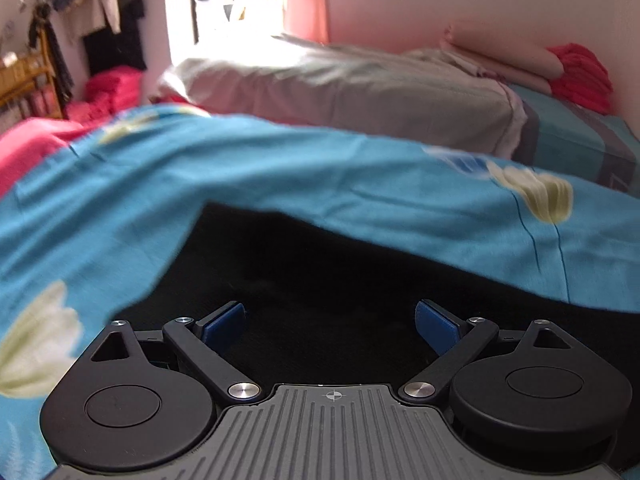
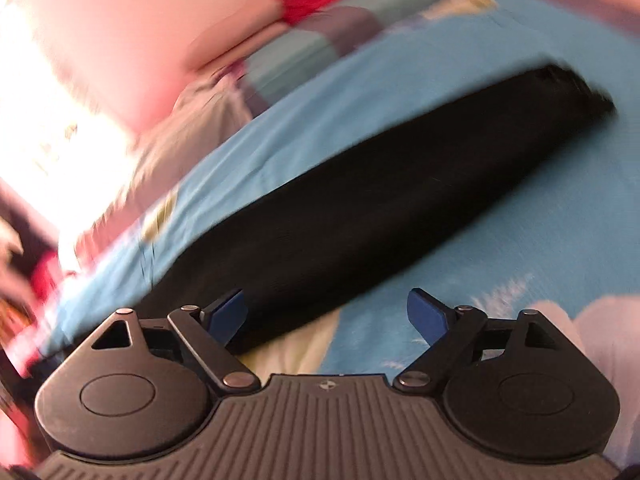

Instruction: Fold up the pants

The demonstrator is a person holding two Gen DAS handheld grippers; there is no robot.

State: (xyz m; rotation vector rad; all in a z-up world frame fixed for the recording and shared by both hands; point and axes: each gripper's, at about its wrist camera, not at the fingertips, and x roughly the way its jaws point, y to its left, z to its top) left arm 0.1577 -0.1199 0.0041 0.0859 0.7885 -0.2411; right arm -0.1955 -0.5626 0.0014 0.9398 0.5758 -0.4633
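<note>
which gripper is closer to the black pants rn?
Left. The left gripper hangs open directly over the black pants. The right gripper, also open, sits at their edge, partly over the blue bedsheet.

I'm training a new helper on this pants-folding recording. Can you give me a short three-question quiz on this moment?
1. True or false: the right gripper is clamped on the black pants.
2. What do the pants lie on? A) a wooden table B) a blue flowered bedsheet C) a pink towel
3. In the left wrist view, what is between the open fingers of the left gripper?

Key: 1. False, its jaws stand open with nothing held. 2. B. 3. Only black pants cloth beneath; not gripped.
</note>
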